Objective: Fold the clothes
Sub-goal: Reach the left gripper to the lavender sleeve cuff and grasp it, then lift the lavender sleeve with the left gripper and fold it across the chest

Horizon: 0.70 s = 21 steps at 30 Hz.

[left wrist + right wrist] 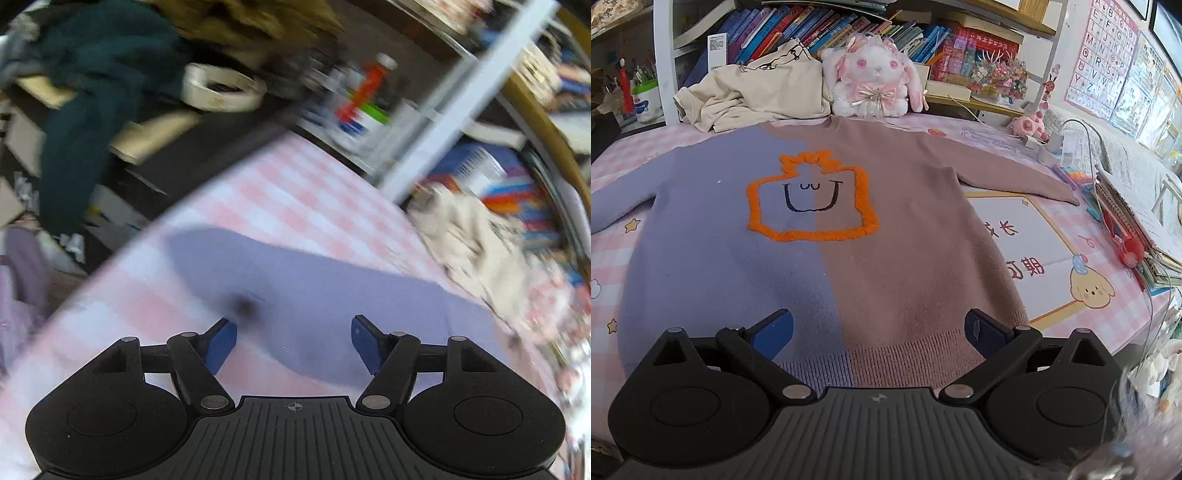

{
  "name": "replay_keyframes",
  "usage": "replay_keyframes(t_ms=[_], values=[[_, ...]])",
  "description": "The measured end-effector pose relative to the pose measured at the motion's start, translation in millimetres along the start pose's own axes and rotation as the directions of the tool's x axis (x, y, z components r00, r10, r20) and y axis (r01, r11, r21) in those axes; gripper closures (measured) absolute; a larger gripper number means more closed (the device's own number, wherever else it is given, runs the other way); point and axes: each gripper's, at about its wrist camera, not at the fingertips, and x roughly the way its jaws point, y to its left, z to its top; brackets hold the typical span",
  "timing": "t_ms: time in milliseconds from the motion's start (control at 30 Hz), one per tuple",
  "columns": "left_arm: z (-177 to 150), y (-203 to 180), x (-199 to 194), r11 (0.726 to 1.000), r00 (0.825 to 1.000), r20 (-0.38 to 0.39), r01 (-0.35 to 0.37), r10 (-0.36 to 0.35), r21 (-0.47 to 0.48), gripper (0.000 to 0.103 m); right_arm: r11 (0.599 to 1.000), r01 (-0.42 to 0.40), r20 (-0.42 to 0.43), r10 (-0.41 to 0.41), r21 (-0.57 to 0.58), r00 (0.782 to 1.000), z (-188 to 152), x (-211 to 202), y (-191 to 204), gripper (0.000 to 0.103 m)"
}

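A two-tone sweater (827, 258), lilac on the left half and dusty brown on the right, lies flat and face up on the pink checked table (613, 258), with an orange outlined face on its chest. Both sleeves are spread out to the sides. My right gripper (879, 332) hovers open over the ribbed bottom hem, nothing between its blue pads. In the blurred left wrist view, my left gripper (293, 341) is open just above the lilac sleeve (295, 288), which stretches across the checked cloth (280, 192).
A crumpled cream garment (757, 92) and a plush rabbit (875, 81) sit behind the sweater's collar. Bookshelves (812, 26) rise behind them. Pens, notebooks (1123, 206) and cables crowd the right table edge. A dark green garment (96, 92) hangs beyond the table's left edge.
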Motion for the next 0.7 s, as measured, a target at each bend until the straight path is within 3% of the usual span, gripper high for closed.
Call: replay_keyframes(t_ms=[67,133,200,267,433,600,700], values=[[-2.7,-3.8,1.8,1.0,1.0,0.014,-0.005,0.005,-0.013,0.035,1.0,0.001,0.002,-0.001,-0.003,1.0,-0.3,-0.8,0.3,0.003],[2.3,5.6,0.1,0.996,0.999,0.034,-0.029,0.032,-0.086,0.042,1.0,0.001,0.003,-0.001,-0.006,1.0,-0.6,-1.6,0.7,0.003],[9.0,18.3,-2.5,0.986,0.996,0.048,-0.066,0.075,-0.155,0.058,1.0,0.002,0.005,-0.002,-0.007,1.0,-1.0,-2.4,0.7,0.003],[14.3,30.6,-4.8,0.973,0.994,0.058,-0.083,0.098,-0.216,0.061,1.0,0.01,0.002,-0.01,0.008,1.0,-2.2,-3.1,-2.8,0.003],[14.3,41.6,-4.6,0.959,0.993,0.064,-0.083,0.104,-0.27,0.069,0.999,0.019,-0.012,-0.018,0.039,1.0,-2.8,-2.1,-8.8,0.003],[14.0,51.9,-4.3,0.944,0.991,0.069,-0.084,0.112,-0.32,0.095,1.0,0.002,-0.019,-0.002,-0.004,1.0,-3.3,0.3,-5.0,0.003],[14.2,56.6,-2.9,0.938,0.991,0.076,-0.08,0.112,-0.338,0.098,1.0,-0.008,-0.013,0.008,-0.024,1.0,-1.6,1.3,-6.8,0.003]])
